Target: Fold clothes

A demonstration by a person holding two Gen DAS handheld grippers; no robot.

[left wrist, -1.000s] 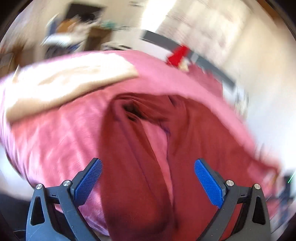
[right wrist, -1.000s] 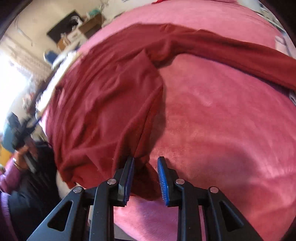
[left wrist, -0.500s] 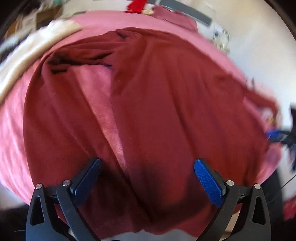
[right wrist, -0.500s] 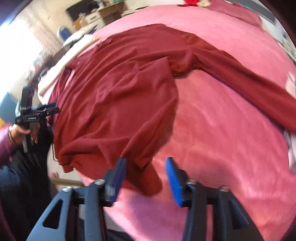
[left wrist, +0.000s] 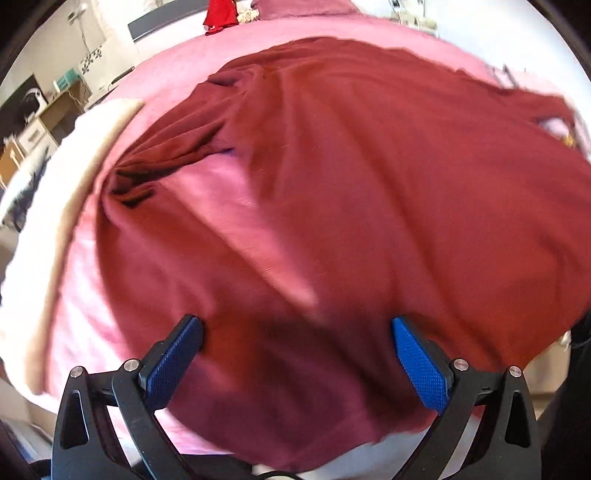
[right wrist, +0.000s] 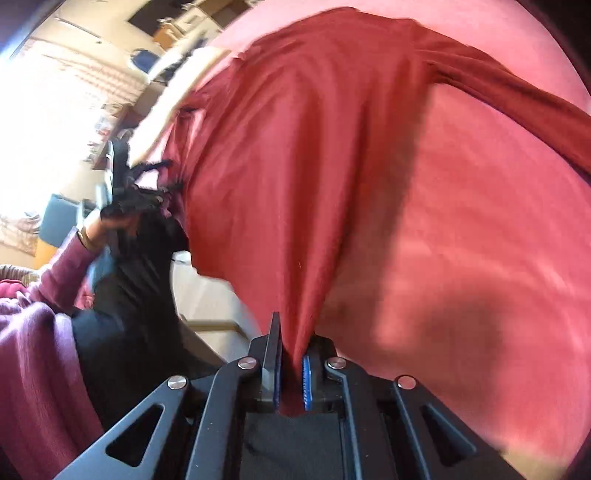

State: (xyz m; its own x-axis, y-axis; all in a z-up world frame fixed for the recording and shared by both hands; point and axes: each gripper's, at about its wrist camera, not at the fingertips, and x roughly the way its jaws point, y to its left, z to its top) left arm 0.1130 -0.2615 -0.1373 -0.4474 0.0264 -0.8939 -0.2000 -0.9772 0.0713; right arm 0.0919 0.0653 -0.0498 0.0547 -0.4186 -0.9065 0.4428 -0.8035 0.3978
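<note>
A dark red long-sleeved shirt (left wrist: 351, 177) lies spread on a pink bed cover (left wrist: 85, 295). My left gripper (left wrist: 295, 354) is open, its blue pads wide apart just above the shirt's near hem. My right gripper (right wrist: 290, 362) is shut on a corner of the same shirt (right wrist: 295, 184) and pulls the cloth taut into a ridge off the bed cover (right wrist: 461, 258). One sleeve (right wrist: 517, 99) trails to the far right. The left gripper also shows in the right wrist view (right wrist: 125, 192), held by the person's hand at the bed's edge.
A cream blanket (left wrist: 74, 166) lies along the bed's left side. A red item (left wrist: 219, 14) sits at the far end of the bed. Desks and shelves (left wrist: 40, 110) stand beyond the bed. The person's purple sleeve (right wrist: 33, 332) fills the lower left.
My right gripper has closed on the shirt's corner and lifted it. My left gripper has swung over the shirt toward its near hem, staying open.
</note>
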